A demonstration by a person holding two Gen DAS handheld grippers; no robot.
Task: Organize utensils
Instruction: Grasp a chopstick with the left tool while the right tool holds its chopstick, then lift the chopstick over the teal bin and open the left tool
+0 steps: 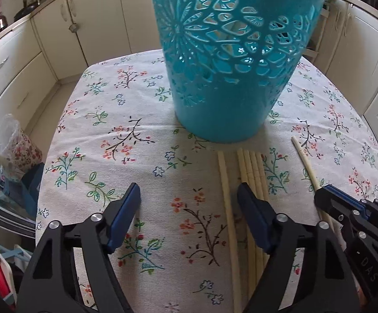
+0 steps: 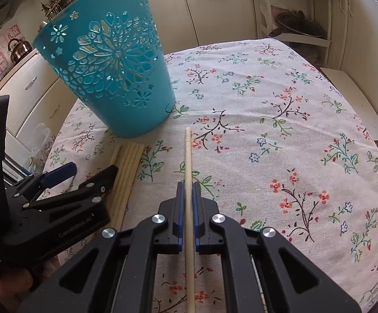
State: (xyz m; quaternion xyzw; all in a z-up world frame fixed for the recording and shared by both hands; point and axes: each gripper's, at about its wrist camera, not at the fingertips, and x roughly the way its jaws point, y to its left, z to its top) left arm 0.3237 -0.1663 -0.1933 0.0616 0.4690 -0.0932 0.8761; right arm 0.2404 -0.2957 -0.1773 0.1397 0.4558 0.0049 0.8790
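A tall teal cut-out basket [image 1: 228, 52] stands on the floral tablecloth [image 1: 126, 120]; it also shows in the right wrist view [image 2: 110, 75]. Several pale chopsticks [image 1: 251, 167] lie side by side in front of it, seen too in the right wrist view [image 2: 129, 161]. My left gripper [image 1: 189, 195] is open, low over the cloth, with its right finger over the bundle. My right gripper [image 2: 188, 185] is shut on a single chopstick [image 2: 187, 154] that points toward the basket; this chopstick also shows in the left wrist view [image 1: 303, 156].
Cream kitchen cabinets [image 1: 19, 60] surround the table. A kettle [image 2: 19, 49] sits on the counter at left. A shelf with pans [image 2: 298, 26] stands behind the table. Bags [image 1: 14, 146] lie on the floor at left.
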